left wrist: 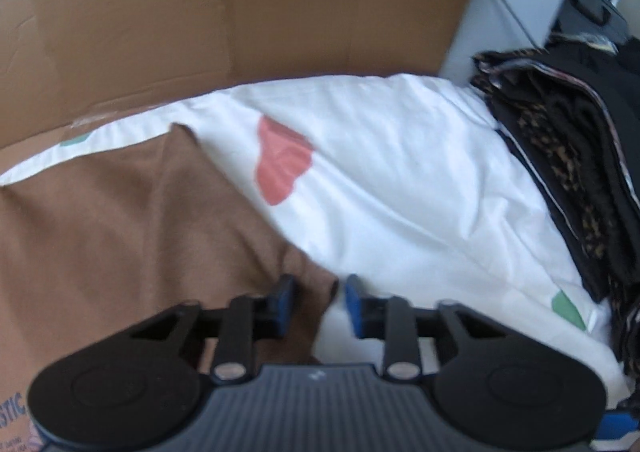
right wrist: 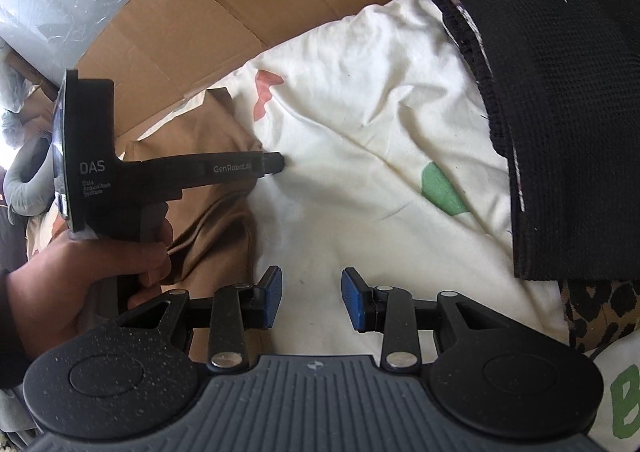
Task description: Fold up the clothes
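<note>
left tool [left wrist: 316,300] sat at the edge of the brown garment [left wrist: 120,219] on the white sheet [left wrist: 400,171], fold between its pads; couldn't tell if clamped. right tool [right wrist: 311,298] was released over bare sheet. dark folded pile [right wrist: 560,91] lay alongside, cardboard [left wrist: 200,11] behind.

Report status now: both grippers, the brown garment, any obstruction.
Left gripper closing on brown garment edge. Right gripper open, empty, over white sheet. Folded dark pile beside, not blocking.

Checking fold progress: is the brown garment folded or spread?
Neither neatly: brown garment lies bunched and creased on the white sheet.
</note>
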### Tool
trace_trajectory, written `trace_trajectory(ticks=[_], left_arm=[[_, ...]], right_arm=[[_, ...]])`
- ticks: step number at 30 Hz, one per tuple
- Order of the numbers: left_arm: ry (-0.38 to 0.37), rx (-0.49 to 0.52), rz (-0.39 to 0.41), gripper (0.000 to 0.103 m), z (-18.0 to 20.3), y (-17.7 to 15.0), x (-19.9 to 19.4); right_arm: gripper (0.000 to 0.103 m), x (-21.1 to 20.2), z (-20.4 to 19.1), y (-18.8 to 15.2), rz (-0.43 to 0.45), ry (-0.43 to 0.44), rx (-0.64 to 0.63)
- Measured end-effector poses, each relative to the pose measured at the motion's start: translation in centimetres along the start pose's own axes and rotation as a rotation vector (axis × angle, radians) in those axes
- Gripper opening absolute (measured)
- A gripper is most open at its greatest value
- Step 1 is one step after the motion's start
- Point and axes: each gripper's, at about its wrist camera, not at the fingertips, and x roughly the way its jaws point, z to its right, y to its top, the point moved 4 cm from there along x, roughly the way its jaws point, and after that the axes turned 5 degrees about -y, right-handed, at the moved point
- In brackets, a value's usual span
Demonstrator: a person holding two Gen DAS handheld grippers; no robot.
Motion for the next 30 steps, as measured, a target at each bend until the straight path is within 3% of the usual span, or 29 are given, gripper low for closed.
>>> trace_trajectory(ticks=[3,9,17,30], left_arm=[[-0.024,-0.028,-0.010,0.007,-1.0,0.3,-0.6],[-0.097,0.006,0.013,0.006,-2.7,1.6,-4.7],[-0.090,-0.026,0.052,0.006,-7.5,3.1,-9.1],[-0.138,-0.149,0.123,0.006,-14.7,1.7,-10.5]], right_arm=[[0.040,-0.1,-0.6,0.2,0.004,0.004,-0.015],[0.040,0.3,-2.6,1.0,0.024,0.020,-0.090],[0.040,1.5,-5.7,3.6,0.058,0.036,-0.156],[0.040,6.5,-10.6,10.3,0.088,0.032,-0.206]])
